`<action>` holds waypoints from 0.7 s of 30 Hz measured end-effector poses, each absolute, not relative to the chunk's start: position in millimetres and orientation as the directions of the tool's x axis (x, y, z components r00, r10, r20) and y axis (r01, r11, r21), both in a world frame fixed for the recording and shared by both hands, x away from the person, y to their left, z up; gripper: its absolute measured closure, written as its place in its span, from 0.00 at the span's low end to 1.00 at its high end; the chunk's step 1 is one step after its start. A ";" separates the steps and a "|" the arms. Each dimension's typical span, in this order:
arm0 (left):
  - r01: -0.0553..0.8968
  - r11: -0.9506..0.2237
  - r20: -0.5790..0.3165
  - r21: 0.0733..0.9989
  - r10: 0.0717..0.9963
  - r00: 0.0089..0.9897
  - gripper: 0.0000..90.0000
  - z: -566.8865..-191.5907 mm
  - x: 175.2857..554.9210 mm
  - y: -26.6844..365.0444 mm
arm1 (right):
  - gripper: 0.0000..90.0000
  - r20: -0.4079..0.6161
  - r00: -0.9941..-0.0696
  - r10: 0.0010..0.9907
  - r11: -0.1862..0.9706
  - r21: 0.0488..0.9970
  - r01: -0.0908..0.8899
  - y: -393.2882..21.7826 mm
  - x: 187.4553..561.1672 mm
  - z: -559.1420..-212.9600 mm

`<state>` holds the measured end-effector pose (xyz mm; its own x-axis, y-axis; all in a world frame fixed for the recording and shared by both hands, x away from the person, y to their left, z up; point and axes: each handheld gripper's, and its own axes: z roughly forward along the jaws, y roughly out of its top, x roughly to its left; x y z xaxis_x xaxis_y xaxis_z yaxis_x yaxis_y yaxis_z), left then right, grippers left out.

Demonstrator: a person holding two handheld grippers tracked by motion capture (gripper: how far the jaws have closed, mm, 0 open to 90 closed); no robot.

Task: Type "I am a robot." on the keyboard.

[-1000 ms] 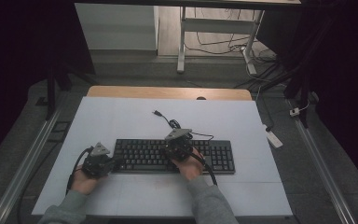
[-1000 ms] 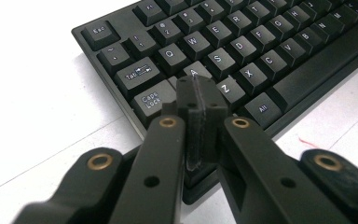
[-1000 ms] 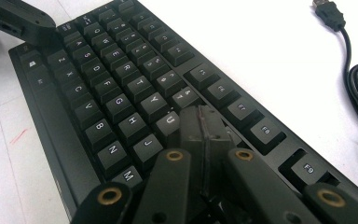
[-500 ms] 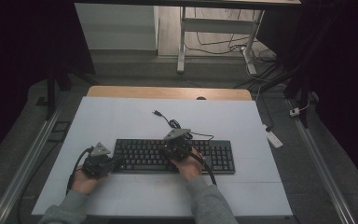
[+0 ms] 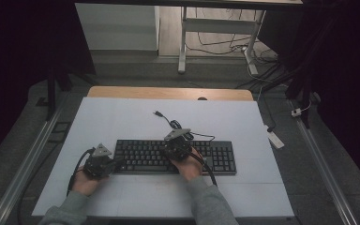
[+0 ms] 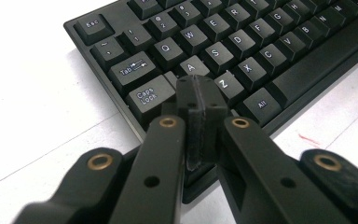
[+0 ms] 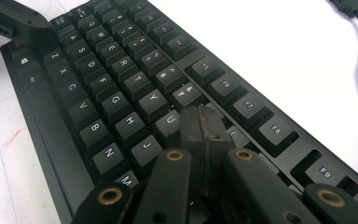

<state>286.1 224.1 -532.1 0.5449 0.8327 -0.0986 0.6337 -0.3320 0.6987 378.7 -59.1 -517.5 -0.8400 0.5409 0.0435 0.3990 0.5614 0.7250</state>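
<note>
Two claws and one black keyboard [image 5: 176, 157] share the desk [image 5: 122, 117]. Toward the near edge, the left claw [image 5: 117, 162], jaws pressed together on nothing, tips at the keyboard's left end by Caps Lock. The right claw [image 5: 177, 146], likewise closed and empty, sits over the middle keys. One cable [image 5: 171, 123] trails toward the far edge.
</note>
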 end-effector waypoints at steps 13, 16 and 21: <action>0.600 -0.302 -0.099 0.741 0.834 0.543 0.96 -522.6 281.7 225.9 | 0.99 0.017 -0.847 0.531 0.542 0.762 0.354 -69.4 371.2 -505.4; 0.590 -0.293 -0.104 0.752 0.831 0.546 0.90 -520.9 280.6 226.5 | 0.88 0.010 -0.850 0.526 0.532 0.776 0.338 -74.2 367.2 -501.7; 0.579 -0.279 -0.112 0.766 0.829 0.548 0.74 -519.0 279.0 228.0 | 0.77 0.001 -0.841 0.540 0.511 0.794 0.330 -88.6 360.6 -498.0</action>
<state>279.0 228.0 -519.0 0.5479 0.8290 -0.1120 0.5788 -0.2790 0.7663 360.6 -88.6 -498.0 -0.8414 0.5404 0.0012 0.3296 0.5114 0.7936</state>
